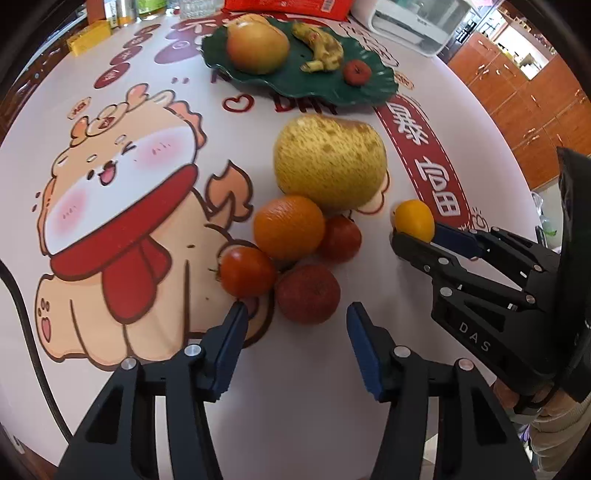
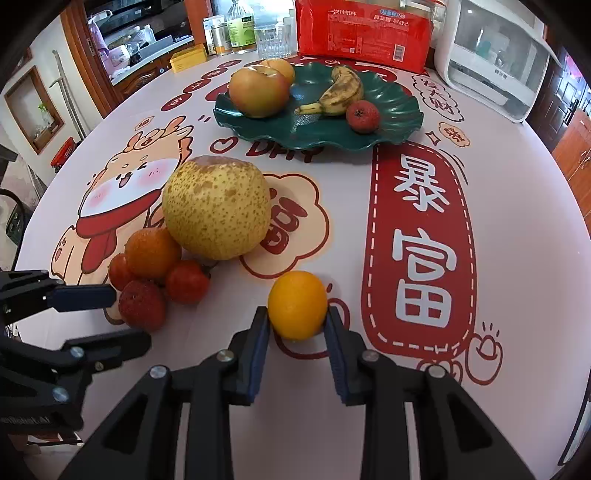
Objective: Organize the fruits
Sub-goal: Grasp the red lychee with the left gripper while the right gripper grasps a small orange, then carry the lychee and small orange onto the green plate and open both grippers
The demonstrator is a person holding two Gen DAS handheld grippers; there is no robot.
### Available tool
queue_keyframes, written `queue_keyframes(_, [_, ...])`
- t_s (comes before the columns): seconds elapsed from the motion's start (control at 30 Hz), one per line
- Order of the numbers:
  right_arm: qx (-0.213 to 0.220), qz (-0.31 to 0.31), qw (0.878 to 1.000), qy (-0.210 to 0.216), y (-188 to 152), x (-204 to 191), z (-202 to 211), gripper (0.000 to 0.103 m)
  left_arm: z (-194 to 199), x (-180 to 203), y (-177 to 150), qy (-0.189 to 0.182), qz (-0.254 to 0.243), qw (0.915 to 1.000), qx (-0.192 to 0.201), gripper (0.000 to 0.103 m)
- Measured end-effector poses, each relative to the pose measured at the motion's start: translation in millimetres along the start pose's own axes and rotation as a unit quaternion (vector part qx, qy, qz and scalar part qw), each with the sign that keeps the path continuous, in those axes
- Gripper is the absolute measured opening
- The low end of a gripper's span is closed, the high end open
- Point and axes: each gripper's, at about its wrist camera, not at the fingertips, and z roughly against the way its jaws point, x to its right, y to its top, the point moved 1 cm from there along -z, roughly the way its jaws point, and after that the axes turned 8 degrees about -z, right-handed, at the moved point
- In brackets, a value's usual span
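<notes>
A green plate [image 2: 399, 122] at the back holds an apple [image 2: 258, 94], a banana [image 2: 341, 92] and a small red fruit [image 2: 363, 115]. On the table lie a big yellow pear [image 2: 218, 206], an orange [image 2: 152, 253], two tomatoes [image 2: 187, 281] and a rough red fruit [image 2: 141, 304]. My right gripper [image 2: 297, 321] is shut on a small yellow-orange citrus [image 2: 297, 304] resting on the table. My left gripper [image 1: 295, 314] is open and empty, its jaws on either side of the rough red fruit [image 1: 307, 293], beside a tomato [image 1: 246, 271].
A red package [image 2: 364, 29], jars, a glass [image 2: 271, 40] and a yellow box [image 2: 188, 57] stand along the back edge. A white appliance [image 2: 495, 59] is at the back right. The printed tablecloth [image 2: 517, 240] covers the table.
</notes>
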Motion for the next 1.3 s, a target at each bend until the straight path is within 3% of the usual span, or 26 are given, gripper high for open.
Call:
queue_keyframes(0.23, [0.004,-0.005,1.0,-0.003,-2.7,0.6,2.8,0.03,-2.6,2.2,4.0,0.006,0.007,0.9999,0.011,0.05])
queue_keyframes(0.3, [0.005,-0.008,1.0,-0.003,-2.4,1.2,4.0,0.03,-4.5,2.4,7.1,0.008,0.009,0.9998,0.016,0.035])
queue_keyframes(0.33, [0.007,-0.008,1.0,-0.003,-2.4,1.3,4.8,0.03,-6.1,3.1,8.5,0.007,0.01,0.9998,0.017,0.034])
queue_keyframes(0.57, [0.015,-0.001,1.0,0.001,-4.7,-2.4,11.1,0.029,-1.3,3.6,7.1,0.007,0.003,0.9996,0.027,0.034])
queue_keyframes(0.9, [0.026,-0.015,0.999,0.032,2.7,-6.3,31.5,0.029,38.8,5.8,10.1,0.017,-0.024,0.9972,0.068,0.034])
queue_keyframes(1.1, [0.049,-0.014,0.998,0.047,22.7,-11.6,54.0,0.029,72.3,-3.5,39.7,0.034,-0.017,0.994,0.103,0.034])
queue_keyframes(1.3, [0.09,-0.011,0.993,0.071,66.5,-15.1,90.0,0.029,108.6,-12.1,80.7,0.067,-0.032,0.9873,0.141,0.034])
